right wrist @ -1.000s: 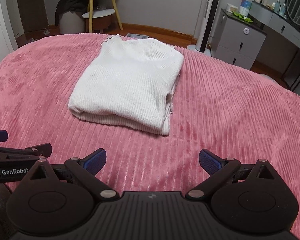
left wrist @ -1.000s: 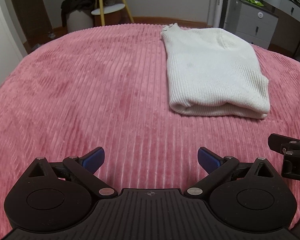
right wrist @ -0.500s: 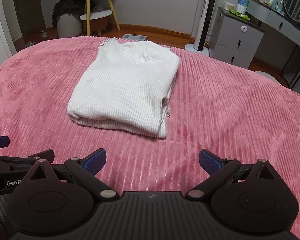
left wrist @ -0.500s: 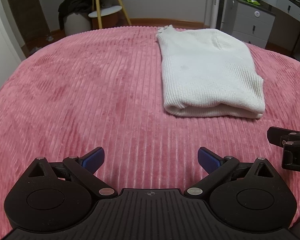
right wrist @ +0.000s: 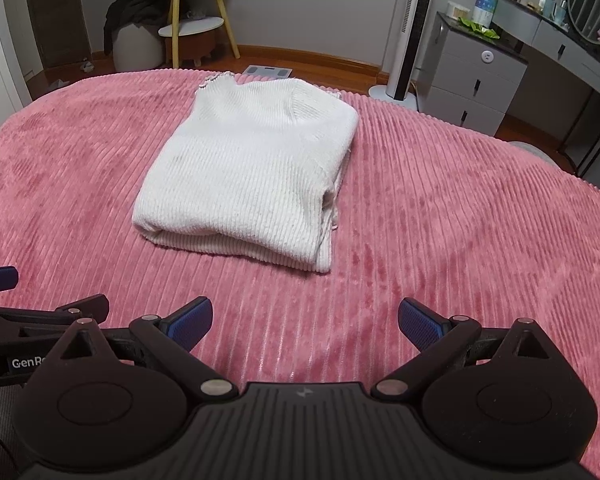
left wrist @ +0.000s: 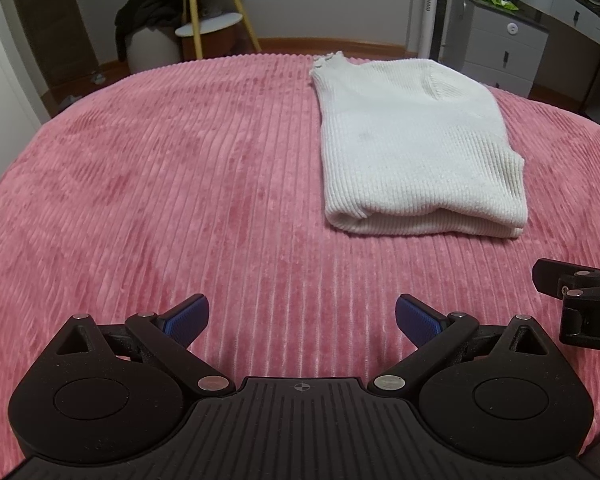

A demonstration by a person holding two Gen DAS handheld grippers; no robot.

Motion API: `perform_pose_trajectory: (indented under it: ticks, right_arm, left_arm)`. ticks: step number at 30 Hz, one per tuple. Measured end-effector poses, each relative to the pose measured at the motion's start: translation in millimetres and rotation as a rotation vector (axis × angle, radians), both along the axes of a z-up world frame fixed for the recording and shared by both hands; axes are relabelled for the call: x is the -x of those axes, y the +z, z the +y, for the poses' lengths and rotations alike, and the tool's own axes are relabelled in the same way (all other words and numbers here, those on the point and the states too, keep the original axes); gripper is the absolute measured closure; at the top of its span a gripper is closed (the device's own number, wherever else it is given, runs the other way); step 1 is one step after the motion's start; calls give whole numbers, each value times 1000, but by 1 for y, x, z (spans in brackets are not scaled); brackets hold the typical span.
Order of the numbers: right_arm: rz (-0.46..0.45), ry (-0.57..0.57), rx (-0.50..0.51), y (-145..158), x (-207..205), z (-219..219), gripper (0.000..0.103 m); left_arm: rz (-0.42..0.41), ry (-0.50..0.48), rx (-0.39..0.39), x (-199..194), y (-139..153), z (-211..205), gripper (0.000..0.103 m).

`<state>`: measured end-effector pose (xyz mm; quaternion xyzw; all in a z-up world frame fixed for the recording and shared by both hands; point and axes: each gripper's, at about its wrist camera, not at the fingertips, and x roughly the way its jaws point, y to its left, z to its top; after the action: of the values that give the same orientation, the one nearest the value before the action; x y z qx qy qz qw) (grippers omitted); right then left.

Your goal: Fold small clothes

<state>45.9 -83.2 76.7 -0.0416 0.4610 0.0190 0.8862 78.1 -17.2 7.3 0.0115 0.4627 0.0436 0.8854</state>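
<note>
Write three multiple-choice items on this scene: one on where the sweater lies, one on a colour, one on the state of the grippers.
1. The white sweater lies
A. on the pink bedspread
B. on the floor
C. in a drawer

2. The gripper pads are
A. red
B. blue
C. green

3. The left gripper and right gripper are
A. both shut on cloth
B. one open, one shut
C. both open

Answers: 1 A, it rests folded on the ribbed cover; 2 B, the pads show blue; 3 C, jaws stand wide apart, holding nothing.
</note>
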Motion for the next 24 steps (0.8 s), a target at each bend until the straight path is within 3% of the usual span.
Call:
perform_pose_trajectory:
  ticks: [24]
  right_arm:
    - [-1, -4, -3, 1, 3, 2, 4]
  left_arm:
    - [-10, -10, 3, 1, 3, -1, 1]
